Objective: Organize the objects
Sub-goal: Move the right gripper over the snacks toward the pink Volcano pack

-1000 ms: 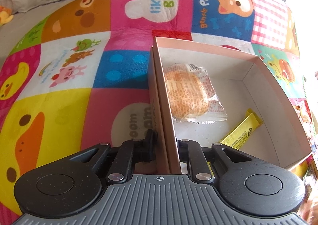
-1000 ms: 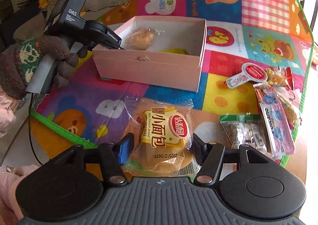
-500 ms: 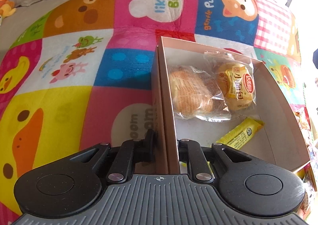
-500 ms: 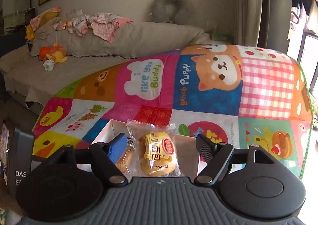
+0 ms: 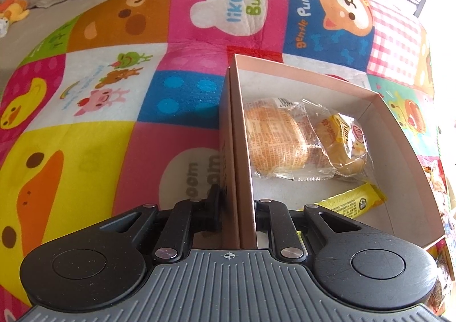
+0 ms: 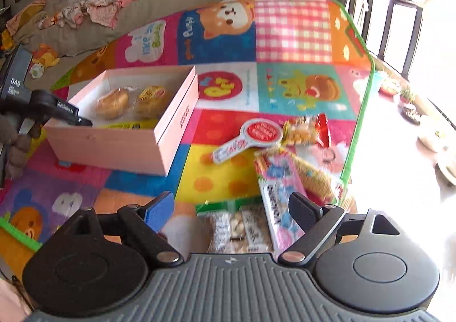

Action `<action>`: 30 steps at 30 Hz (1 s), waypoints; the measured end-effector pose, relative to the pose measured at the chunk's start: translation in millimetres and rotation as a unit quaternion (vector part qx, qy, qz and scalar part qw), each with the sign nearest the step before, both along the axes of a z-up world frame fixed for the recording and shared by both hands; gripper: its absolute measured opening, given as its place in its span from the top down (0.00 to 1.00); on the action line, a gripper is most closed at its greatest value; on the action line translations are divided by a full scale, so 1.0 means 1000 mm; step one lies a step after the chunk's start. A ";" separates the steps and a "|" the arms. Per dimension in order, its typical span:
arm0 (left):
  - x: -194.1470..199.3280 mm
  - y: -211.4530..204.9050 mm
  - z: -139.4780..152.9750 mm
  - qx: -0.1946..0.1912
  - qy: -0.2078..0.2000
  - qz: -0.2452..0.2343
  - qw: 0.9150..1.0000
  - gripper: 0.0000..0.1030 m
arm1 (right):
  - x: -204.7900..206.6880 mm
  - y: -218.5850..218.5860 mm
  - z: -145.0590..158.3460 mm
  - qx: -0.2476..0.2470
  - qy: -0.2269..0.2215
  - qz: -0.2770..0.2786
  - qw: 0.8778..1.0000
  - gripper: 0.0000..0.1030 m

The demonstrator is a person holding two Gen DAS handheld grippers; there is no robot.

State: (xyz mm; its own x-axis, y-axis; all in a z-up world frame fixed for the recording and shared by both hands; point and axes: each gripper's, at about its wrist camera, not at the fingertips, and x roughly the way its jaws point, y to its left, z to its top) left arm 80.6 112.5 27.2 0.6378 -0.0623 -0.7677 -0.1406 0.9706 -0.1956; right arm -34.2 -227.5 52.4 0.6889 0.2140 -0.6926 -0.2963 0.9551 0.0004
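A pink cardboard box stands open on the patchwork play mat. My left gripper is shut on its near side wall, one finger inside and one outside. Inside lie two wrapped bread buns, one plain and one with a yellow label, plus a yellow stick packet. In the right wrist view the box sits at the left. My right gripper hovers over loose snack packets, its jaws opening with nothing between them.
Loose snacks lie on the mat right of the box: a nut packet, a pink packet, a red-and-white paddle-shaped packet and small bags. A gloved hand holds the left gripper. The mat's green edge runs along the right.
My right gripper carried the yellow-label bun from the mat into the box, let it go and drew back over the loose snacks. The left gripper kept its hold on the box wall.
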 end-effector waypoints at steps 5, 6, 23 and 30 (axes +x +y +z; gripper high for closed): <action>0.001 -0.003 0.001 0.008 0.005 0.004 1.000 0.83 | -0.022 0.009 -0.028 -0.008 0.018 0.020 1.000 0.14; 0.001 -0.004 0.001 0.008 0.006 0.004 1.000 0.83 | -0.020 0.006 -0.030 0.002 0.021 0.014 1.000 0.14; 0.001 -0.005 0.001 0.014 0.008 0.006 1.000 0.83 | -0.020 0.013 -0.018 0.078 0.003 0.081 0.994 0.10; 0.000 -0.004 0.000 0.011 0.004 0.005 1.000 0.83 | 0.004 0.010 -0.018 0.070 0.018 0.014 0.997 0.10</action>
